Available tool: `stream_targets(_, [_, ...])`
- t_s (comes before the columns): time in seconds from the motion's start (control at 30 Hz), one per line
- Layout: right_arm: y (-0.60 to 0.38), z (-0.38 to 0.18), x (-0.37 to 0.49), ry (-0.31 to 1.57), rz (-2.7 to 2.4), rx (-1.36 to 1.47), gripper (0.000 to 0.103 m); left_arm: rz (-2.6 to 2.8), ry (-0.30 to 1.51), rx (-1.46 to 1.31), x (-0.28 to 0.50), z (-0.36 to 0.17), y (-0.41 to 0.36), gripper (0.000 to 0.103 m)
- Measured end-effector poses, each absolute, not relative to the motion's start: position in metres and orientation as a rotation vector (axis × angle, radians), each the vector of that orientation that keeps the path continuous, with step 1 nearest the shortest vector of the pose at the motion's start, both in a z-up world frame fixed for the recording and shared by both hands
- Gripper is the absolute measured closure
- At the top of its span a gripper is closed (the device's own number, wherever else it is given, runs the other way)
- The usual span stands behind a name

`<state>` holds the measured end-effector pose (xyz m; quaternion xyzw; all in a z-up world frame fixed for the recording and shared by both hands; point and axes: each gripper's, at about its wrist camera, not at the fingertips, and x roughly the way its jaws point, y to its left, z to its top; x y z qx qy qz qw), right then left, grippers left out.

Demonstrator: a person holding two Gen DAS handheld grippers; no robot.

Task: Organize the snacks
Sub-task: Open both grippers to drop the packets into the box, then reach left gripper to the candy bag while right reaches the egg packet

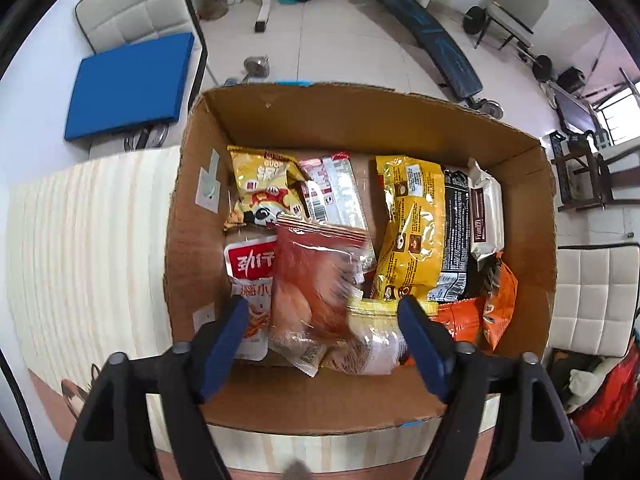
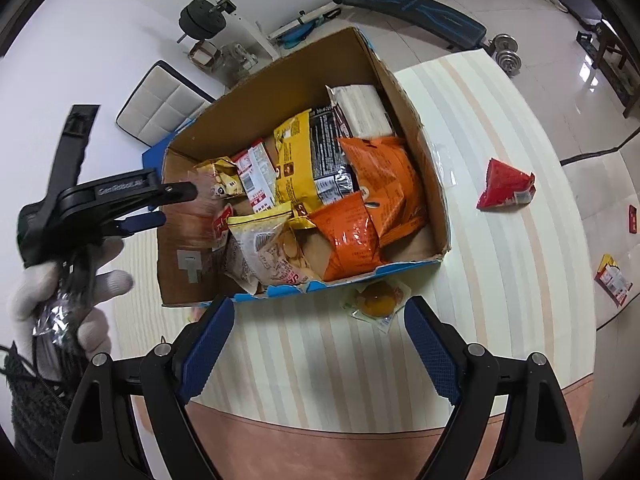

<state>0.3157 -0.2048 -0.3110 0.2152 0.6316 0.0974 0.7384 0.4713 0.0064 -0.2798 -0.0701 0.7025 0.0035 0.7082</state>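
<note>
Right wrist view shows the right gripper (image 2: 318,344) with its jaws spread wide and nothing between them, hovering over the striped tabletop (image 2: 460,128). The nearest loose snack is a small clear packet with an orange-yellow round content (image 2: 376,302), lying flat on the table just beside the front wall of the cardboard box (image 2: 424,148). This packet lies ahead of the right gripper and slightly toward its right finger, closer to that gripper than to the left one. Its long axis cannot be read with confidence; the outline looks roughly square. Further to the right, well apart from the box, lie a red triangular pouch (image 2: 506,186) and a small yellow-and-red sachet (image 2: 614,280).

The left gripper (image 1: 322,316) points down into the box with its jaws parted. A translucent red packet (image 1: 316,280) lies blurred between the blue pads (image 1: 224,340), but neither pad appears to press on it, so it is judged released. A gloved hand (image 2: 68,292) grips the left tool's handle.

Box contents are crinkled, glossy film bags: yellow, orange, black and white. All are soft and deformable. The box is corrugated, with torn upper edges and blue tape.

The next pick probably falls to the right gripper.
</note>
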Motion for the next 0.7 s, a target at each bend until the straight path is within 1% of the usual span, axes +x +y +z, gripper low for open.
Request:
stream_targets(0.1, [-0.204, -0.307, 0.317, 1.379, 0.216, 0.468, 0.014, -0.011, 1.596, -0.14, 0.474, -0.287, 0.0, 0.027])
stream_targets(0.3, [-0.209, -0.31, 0.313, 1.378, 0.194, 0.46, 0.014, -0.008, 1.577, -0.131, 0.462, -0.284, -0.003, 0.027])
stream_targets(0.43, [-0.213, -0.327, 0.305, 1.398, 0.166, 0.473, 0.014, 0.029, 1.503, -0.168, 0.44, -0.268, 0.007, 0.027])
stream_targets(0.5, [-0.213, -0.338, 0.301, 1.411, 0.156, 0.474, 0.014, 0.067, 1.437, -0.172, 0.417, -0.252, 0.016, 0.027])
stream_targets(0.6, [-0.208, -0.361, 0.298, 1.441, 0.146, 0.467, 0.014, 0.136, 1.349, -0.141, 0.383, -0.238, 0.027, 0.027])
stream_targets(0.7, [-0.201, -0.387, 0.298, 1.469, 0.133, 0.44, 0.014, 0.211, 1.293, -0.121, 0.356, -0.235, 0.04, 0.027])
